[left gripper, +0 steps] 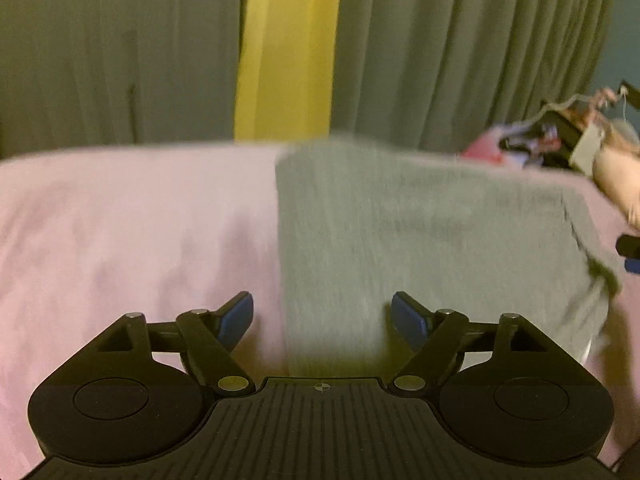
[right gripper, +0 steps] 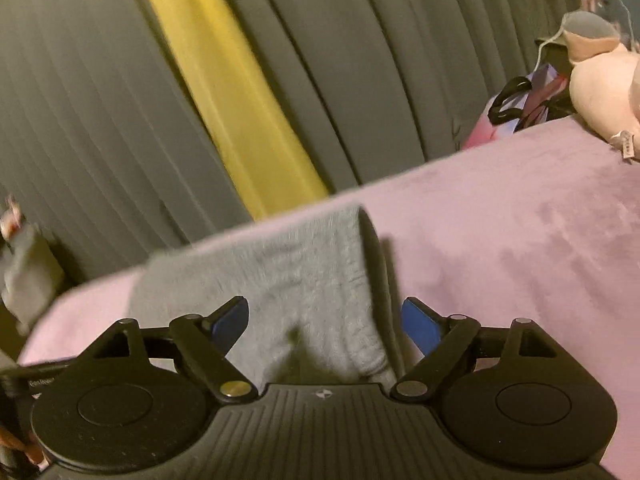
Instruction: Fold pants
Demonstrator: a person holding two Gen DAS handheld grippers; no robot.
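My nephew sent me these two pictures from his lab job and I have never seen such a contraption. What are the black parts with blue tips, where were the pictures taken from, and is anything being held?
Each picture comes from a camera mounted on a hand-held gripper, looking forward along its two fingers. The black parts at the bottom are the gripper itself; the blue tips are its finger pads. One view shows the left gripper, the other the right gripper. Both stand open and hold nothing. Ahead lie grey pants, already folded into a block, on a pink blanket. Behind hang grey curtains with a yellow strip between them. A pale plush toy sits at the far right. The pictures are blurred, so finer detail is lost.
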